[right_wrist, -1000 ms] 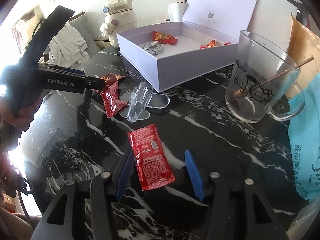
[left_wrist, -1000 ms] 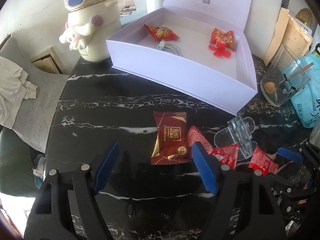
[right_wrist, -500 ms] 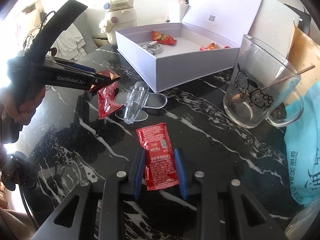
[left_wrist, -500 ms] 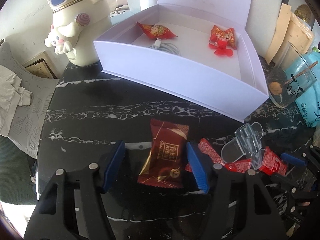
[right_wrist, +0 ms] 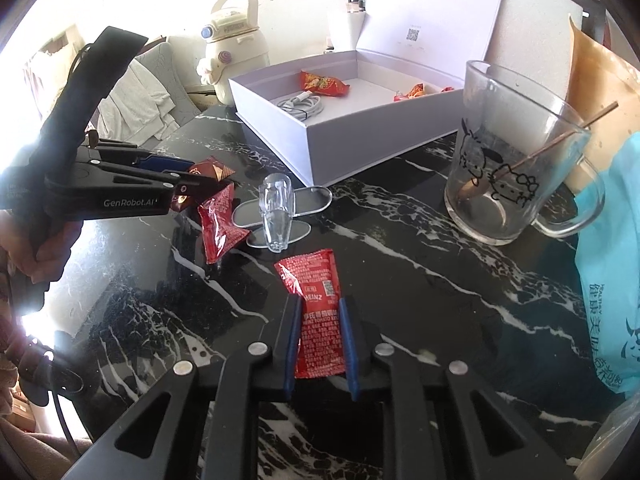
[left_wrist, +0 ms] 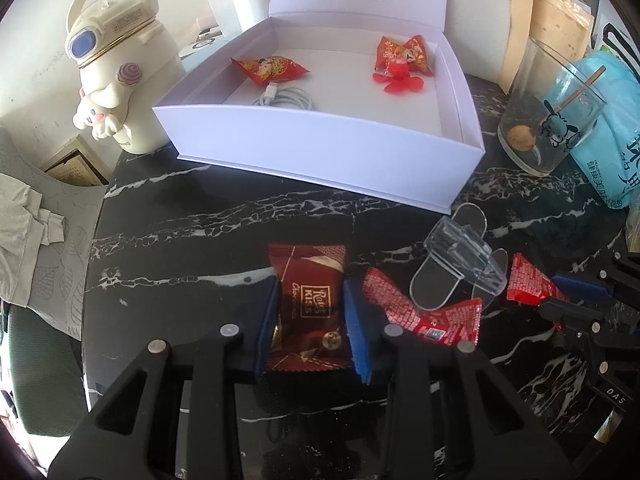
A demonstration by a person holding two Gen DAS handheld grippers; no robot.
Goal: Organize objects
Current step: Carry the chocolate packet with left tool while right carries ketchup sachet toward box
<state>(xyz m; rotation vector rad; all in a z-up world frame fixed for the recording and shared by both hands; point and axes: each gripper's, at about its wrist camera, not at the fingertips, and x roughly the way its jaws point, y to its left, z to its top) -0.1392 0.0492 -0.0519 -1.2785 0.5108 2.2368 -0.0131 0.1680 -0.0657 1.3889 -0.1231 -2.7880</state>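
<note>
On the black worktop [left_wrist: 168, 216], left fingers [left_wrist: 310, 322] just closed on the chocolate [left_wrist: 308, 304], white box [left_wrist: 320, 148] beyond, right view, right fingers [right_wrist: 320, 338] clamped on the ketchup packet [right_wrist: 318, 312], mug [right_wrist: 516, 168] nearby.

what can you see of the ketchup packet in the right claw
The ketchup packet is a flat red foil sachet with white Heinz print and a small code square. It lies lengthwise on the black marble table, top end slightly creased and pointing toward the clear plastic piece. The right claw has just closed on it, blue pads pressing both long edges.
</note>
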